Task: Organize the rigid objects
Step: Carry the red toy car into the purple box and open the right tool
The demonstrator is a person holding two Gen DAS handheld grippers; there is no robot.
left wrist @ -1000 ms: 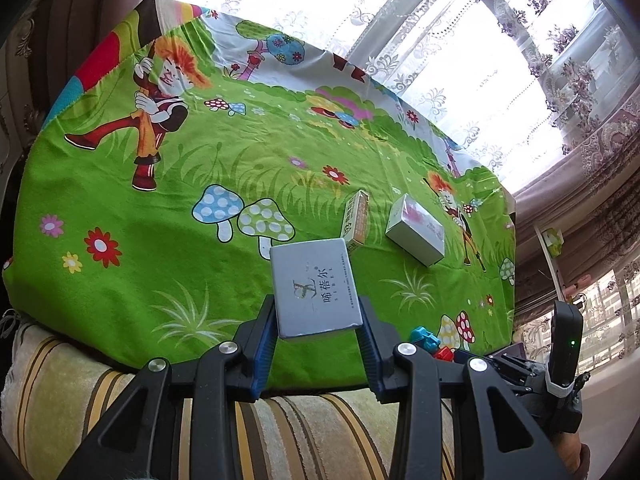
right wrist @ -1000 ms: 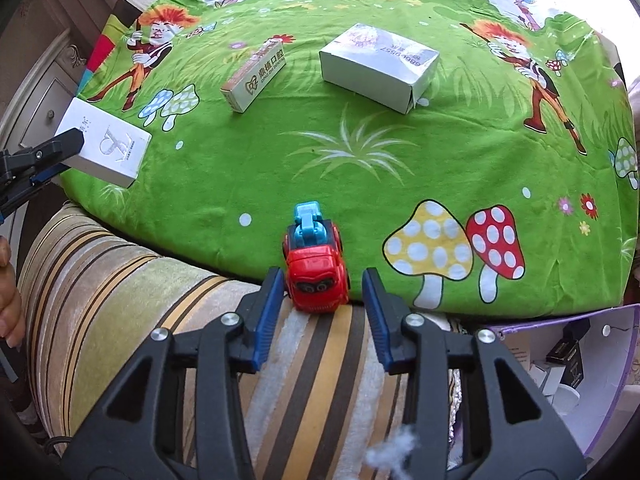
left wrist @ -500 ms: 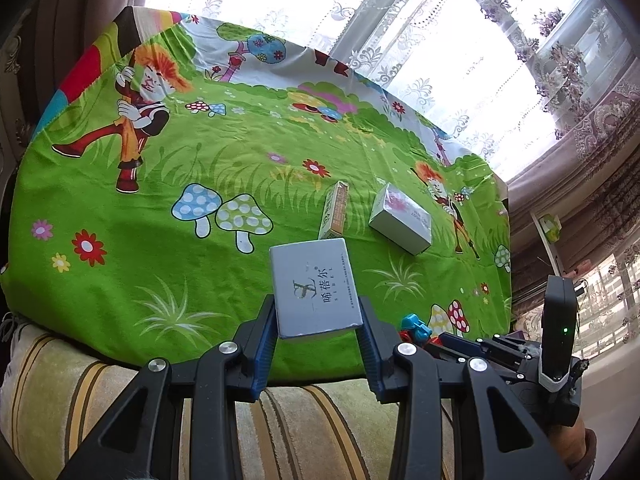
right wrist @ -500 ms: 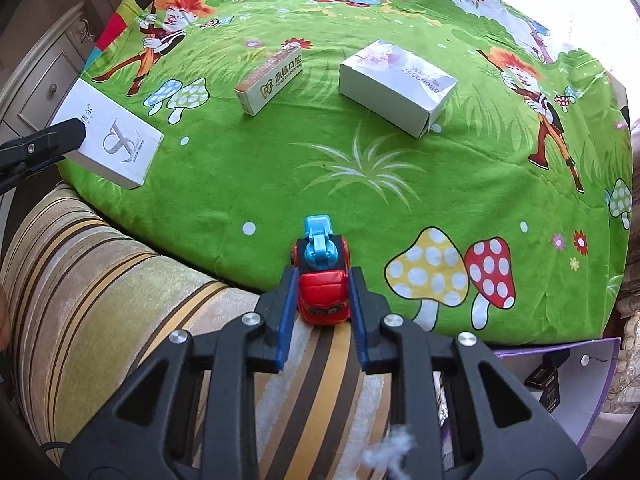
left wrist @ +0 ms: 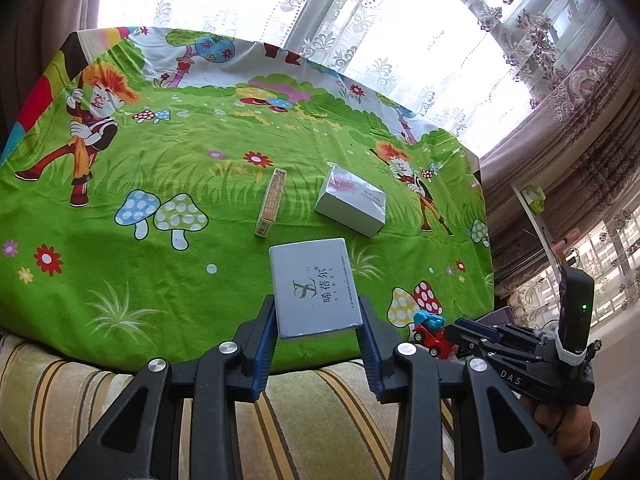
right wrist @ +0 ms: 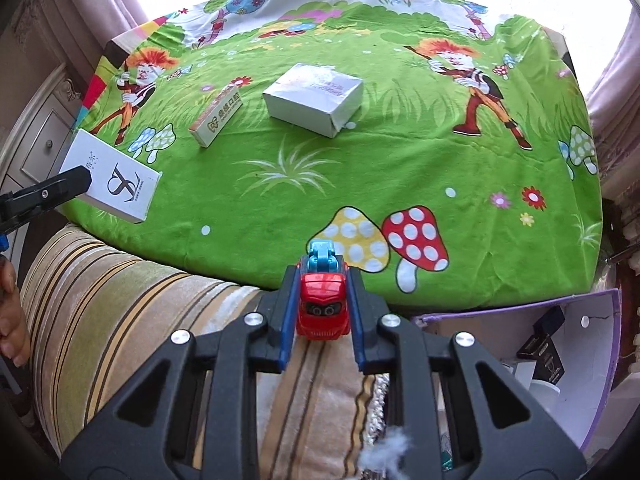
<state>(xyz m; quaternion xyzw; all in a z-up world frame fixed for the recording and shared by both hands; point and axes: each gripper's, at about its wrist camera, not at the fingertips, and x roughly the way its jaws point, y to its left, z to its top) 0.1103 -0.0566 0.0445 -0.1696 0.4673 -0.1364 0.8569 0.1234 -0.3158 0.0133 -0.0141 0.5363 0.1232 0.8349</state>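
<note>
My left gripper (left wrist: 318, 320) is shut on a flat grey-white box (left wrist: 314, 286) with Chinese print, held above the near edge of the green cartoon cloth (left wrist: 160, 184). The box also shows in the right wrist view (right wrist: 114, 176). My right gripper (right wrist: 320, 300) is shut on a red and blue toy car (right wrist: 322, 300), lifted over the striped cushion; the car also shows in the left wrist view (left wrist: 430, 330). A narrow yellow box (left wrist: 271, 208) (right wrist: 217, 120) and a silver carton (left wrist: 352, 205) (right wrist: 314, 98) lie side by side on the cloth.
A striped cushion (right wrist: 132, 308) runs along the cloth's near edge. An open purple-edged box (right wrist: 560, 344) with small dark items sits at lower right. A white drawer unit (right wrist: 36, 128) stands at left. Lace curtains and a window (left wrist: 360, 20) are behind.
My right gripper closed on the toy car and lifted it off the cloth's edge, back over the cushion. My left gripper, still holding the box, rose and tilted to look further across the cloth.
</note>
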